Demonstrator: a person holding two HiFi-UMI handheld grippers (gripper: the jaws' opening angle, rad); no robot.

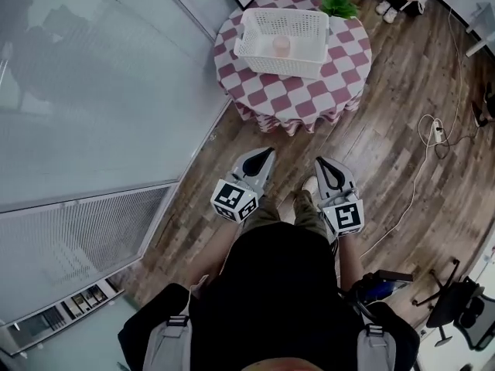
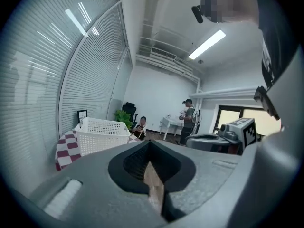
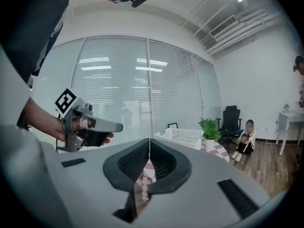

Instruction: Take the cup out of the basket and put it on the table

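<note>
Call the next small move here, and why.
Probably step forward toward the table. The cup sits inside the basket on it, well ahead of both grippers. The left gripper and right gripper are shut and empty, held close in front of the person, so the cup looks out of reach from here.

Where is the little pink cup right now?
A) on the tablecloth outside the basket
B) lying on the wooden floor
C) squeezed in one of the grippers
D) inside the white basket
D: in the head view the pink cup stands inside the white basket, which sits on the checkered table.
</note>
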